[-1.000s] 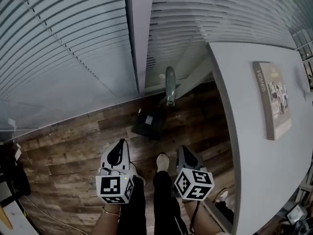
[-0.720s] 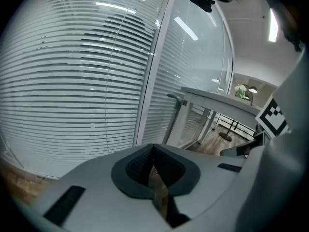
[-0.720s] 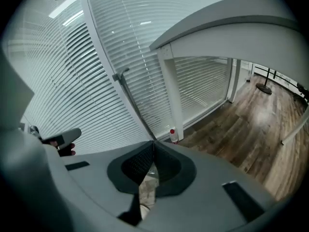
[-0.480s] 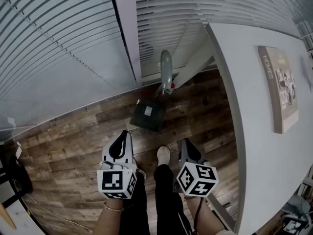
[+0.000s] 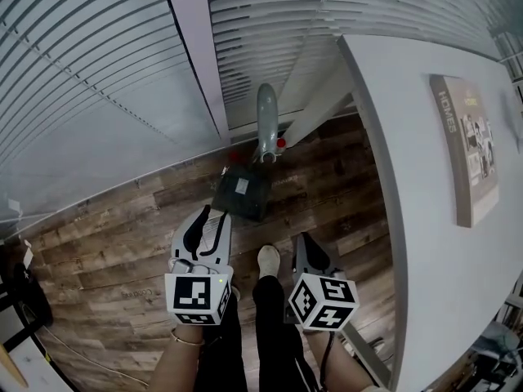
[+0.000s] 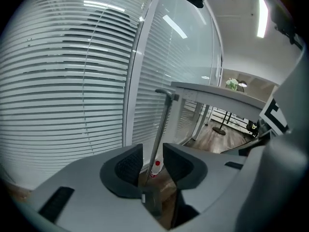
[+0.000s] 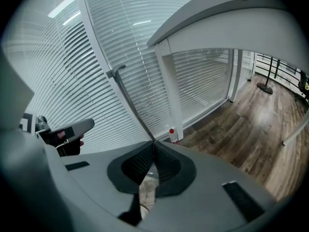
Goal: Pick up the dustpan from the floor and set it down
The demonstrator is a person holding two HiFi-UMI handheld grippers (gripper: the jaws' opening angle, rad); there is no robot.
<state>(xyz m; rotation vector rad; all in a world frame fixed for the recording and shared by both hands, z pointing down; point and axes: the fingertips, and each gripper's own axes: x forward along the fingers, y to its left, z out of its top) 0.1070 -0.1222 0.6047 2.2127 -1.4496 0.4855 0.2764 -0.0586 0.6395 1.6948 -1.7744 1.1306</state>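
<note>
The dustpan stands on the wood floor by the glass wall, its dark pan flat and its long grey handle upright. My left gripper hovers just short of the pan's near left edge without touching it. Its jaws are opening and nothing is between the pads. In the left gripper view the handle shows far off through the gap of the left gripper. My right gripper is held lower right of the pan with its jaws shut and empty. In the right gripper view, the right gripper points at the handle.
A grey table runs along the right, with a booklet on it and a slanted leg behind the dustpan. A small red-capped bottle stands by the wall. Slatted blinds back the floor. The person's shoe is between the grippers.
The left gripper's jaws have opened from shut. The left gripper has moved forward, closer to the dustpan's pan. The right gripper has stayed where it was.
</note>
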